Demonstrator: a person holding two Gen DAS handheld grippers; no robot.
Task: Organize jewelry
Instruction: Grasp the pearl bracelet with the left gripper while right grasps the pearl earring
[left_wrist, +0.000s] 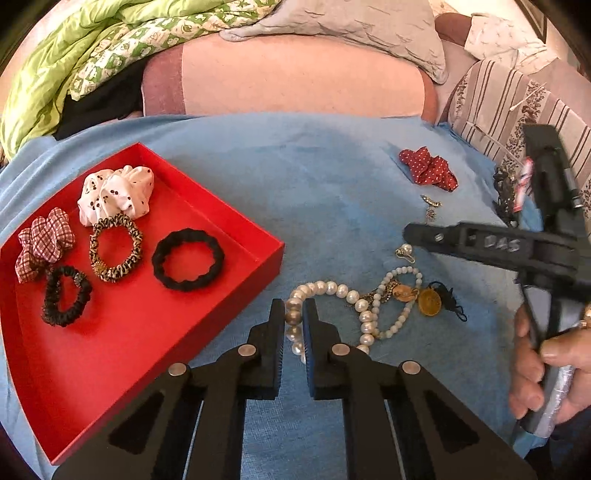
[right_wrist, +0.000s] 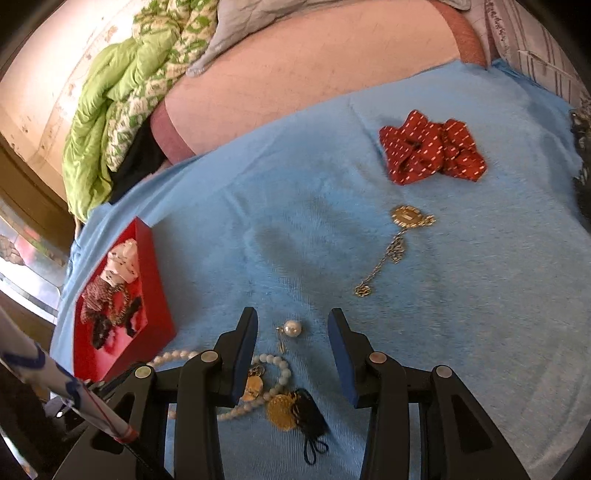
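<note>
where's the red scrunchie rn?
The red scrunchie lies on the blue blanket at the far right in both views, outside the red tray and beyond the gold chain.

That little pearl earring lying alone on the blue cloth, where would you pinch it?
Pinch the round pearl of the pearl earring, coming from above with one finger on each side. The pearl is the bulkiest part; its thin metal hook lies flat on the blue cloth. The right gripper already straddles it, open.
</note>
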